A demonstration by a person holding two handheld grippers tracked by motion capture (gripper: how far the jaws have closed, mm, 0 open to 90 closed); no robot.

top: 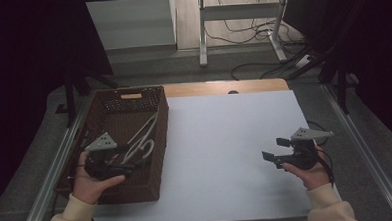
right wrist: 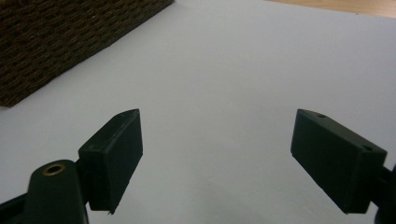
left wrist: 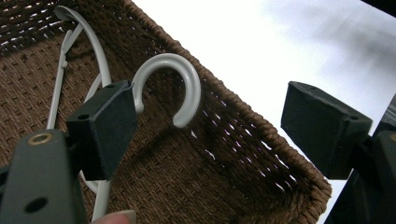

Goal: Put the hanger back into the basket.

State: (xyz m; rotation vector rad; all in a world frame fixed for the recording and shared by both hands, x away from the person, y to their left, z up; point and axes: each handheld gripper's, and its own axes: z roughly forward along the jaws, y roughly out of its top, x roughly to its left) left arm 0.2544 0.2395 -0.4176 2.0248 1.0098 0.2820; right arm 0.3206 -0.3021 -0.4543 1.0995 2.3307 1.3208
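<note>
The lower body of the white hanger is covered by the left gripper in the left gripper view, and its foot is cut off by the bottom edge. The basket is cropped at the right gripper view's upper left.

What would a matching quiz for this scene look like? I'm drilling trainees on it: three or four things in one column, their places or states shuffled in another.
Things:
1. hanger
2. basket
3. left gripper
4. right gripper

Places or states:
A. open above the bare white tabletop
B. brown and woven, on the table's left side
C. white, lying inside the basket
D. open, jaws on either side of the hanger's hook

Pairs: 1-C, 2-B, 3-D, 4-A
</note>
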